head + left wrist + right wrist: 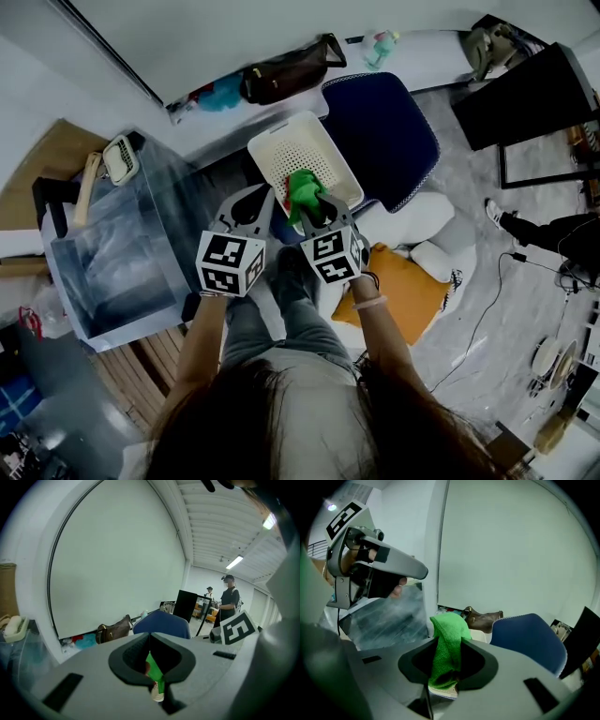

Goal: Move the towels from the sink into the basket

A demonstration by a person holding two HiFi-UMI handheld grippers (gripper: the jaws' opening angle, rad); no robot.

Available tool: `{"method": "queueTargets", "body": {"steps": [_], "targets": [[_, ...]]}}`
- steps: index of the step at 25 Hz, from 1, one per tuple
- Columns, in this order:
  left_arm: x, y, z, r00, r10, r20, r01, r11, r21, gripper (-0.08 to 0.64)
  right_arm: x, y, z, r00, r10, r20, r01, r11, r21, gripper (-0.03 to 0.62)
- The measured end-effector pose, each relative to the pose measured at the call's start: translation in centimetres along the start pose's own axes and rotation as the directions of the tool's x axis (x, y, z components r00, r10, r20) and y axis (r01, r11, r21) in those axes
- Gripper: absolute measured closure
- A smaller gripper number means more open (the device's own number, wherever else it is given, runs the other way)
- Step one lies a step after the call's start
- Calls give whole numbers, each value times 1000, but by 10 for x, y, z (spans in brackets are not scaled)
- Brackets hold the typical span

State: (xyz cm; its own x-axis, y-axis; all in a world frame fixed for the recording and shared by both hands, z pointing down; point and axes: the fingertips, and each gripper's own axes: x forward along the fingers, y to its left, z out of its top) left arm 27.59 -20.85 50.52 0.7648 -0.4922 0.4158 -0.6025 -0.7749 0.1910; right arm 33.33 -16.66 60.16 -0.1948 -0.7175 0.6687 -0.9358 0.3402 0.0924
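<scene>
A bright green towel [302,190] hangs bunched in my right gripper [312,208], whose jaws are shut on it, directly over the white perforated basket [281,148] on the floor. In the right gripper view the towel [448,646] fills the gap between the black pads and sticks up past the tips of that gripper [447,649]. My left gripper [257,202] is just to the left of it, also above the basket's near rim. Its jaws [149,636] meet at the tips and hold nothing; a strip of the green towel [155,673] shows through the gap behind them.
A clear plastic tub [120,251] stands at the left on a wooden stand. A blue office chair [384,131] is behind the basket. An orange cushion [398,292] and white pillows lie on the right. A brown bag [291,68] sits by the wall. People stand far off [229,599].
</scene>
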Motion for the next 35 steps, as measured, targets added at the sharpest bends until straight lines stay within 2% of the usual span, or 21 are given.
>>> {"method": "queueTargets", "body": {"steps": [14,24,35], "targets": [[51,3,-16,999,13,-37,-14,1000,-16,546,67,-24,-57,992,84,-95,-93,991,-97,472],[79,15,-39,997,21,-71,-24,999,-43,546,121,-35,-97,979,107,-173,-125,988,-94,472],[106,31,-76,993,34,-116,-43,996,-76,546,167,-39,-143,949,138,-282,-170,981,-92,466]]}}
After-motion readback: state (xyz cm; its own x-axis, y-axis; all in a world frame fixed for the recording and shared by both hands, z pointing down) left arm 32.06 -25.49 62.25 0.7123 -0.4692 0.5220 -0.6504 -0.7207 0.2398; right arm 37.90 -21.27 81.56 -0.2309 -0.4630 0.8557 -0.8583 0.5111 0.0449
